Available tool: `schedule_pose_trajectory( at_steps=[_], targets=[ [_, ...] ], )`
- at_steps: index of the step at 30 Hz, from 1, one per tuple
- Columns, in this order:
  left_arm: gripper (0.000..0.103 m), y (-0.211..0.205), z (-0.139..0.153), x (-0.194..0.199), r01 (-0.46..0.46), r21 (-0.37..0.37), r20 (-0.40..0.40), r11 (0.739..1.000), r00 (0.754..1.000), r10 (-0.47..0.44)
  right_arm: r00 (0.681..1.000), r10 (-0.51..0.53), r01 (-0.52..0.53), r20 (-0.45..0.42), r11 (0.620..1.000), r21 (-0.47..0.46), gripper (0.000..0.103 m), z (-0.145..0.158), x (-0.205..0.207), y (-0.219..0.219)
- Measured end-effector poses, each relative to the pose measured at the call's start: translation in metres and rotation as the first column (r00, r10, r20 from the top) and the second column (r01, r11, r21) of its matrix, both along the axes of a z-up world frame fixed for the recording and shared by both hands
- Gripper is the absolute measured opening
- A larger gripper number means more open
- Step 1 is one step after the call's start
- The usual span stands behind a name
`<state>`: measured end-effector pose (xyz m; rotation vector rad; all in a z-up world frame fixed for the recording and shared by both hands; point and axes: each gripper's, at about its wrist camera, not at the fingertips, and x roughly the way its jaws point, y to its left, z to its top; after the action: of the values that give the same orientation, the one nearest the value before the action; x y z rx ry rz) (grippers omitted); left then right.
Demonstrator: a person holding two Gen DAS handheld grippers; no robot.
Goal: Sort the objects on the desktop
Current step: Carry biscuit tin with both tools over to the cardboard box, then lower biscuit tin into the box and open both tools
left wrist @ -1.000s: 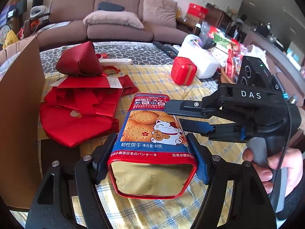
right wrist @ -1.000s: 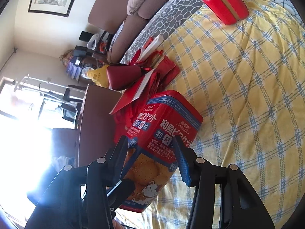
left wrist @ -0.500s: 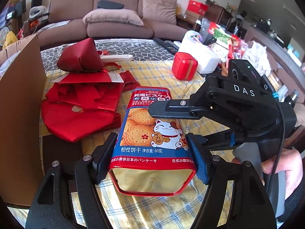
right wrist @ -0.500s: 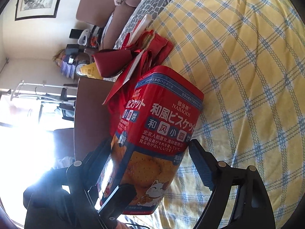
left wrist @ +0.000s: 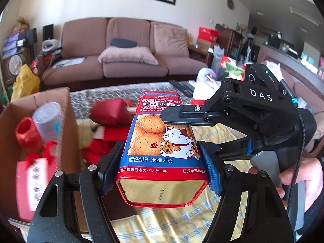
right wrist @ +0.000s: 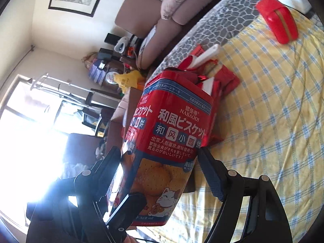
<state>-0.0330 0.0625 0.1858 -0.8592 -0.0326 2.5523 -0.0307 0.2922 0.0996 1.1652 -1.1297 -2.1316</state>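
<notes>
While the cardboard box (left wrist: 66, 125) fills the left of the frame, the biscuit tin (left wrist: 162, 145) sits centre, raised above the yellow checked cloth (right wrist: 273, 121), clamped by the left gripper (left wrist: 160, 162); the right gripper (right wrist: 160, 168) straddles it, fingers spread wider, grip unclear

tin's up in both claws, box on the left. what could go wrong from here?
1. The biscuit tin is held by the left claw only near its base; it may pivot.
2. The cardboard box already holds a red jar and clear cup; the tin could jam.
</notes>
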Motion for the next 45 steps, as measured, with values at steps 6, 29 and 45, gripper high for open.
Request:
schedule_pose_trajectory(
  at_steps=[6,29,45],
  targets=[
    [0.069,-0.088,0.031,0.0,-0.111,-0.019,-0.043,0.994,0.993,0.11,0.99,0.137,-0.136,-0.031,0.99,0.036,0.08,0.04,-0.03,-0.09],
    [0.07,-0.283,-0.032,-0.011,-0.311,-0.104,0.106,0.945,0.941,0.322,0.901,0.389,-0.406,0.19,0.912,0.055,0.08,-0.038,-0.094,-0.34],
    [0.084,-0.311,-0.015,0.01,-0.372,-0.027,0.113,0.928,0.921,0.373,0.889,0.415,-0.443,0.192,0.885,0.142,0.075,-0.027,-0.093,-0.342]
  ],
)
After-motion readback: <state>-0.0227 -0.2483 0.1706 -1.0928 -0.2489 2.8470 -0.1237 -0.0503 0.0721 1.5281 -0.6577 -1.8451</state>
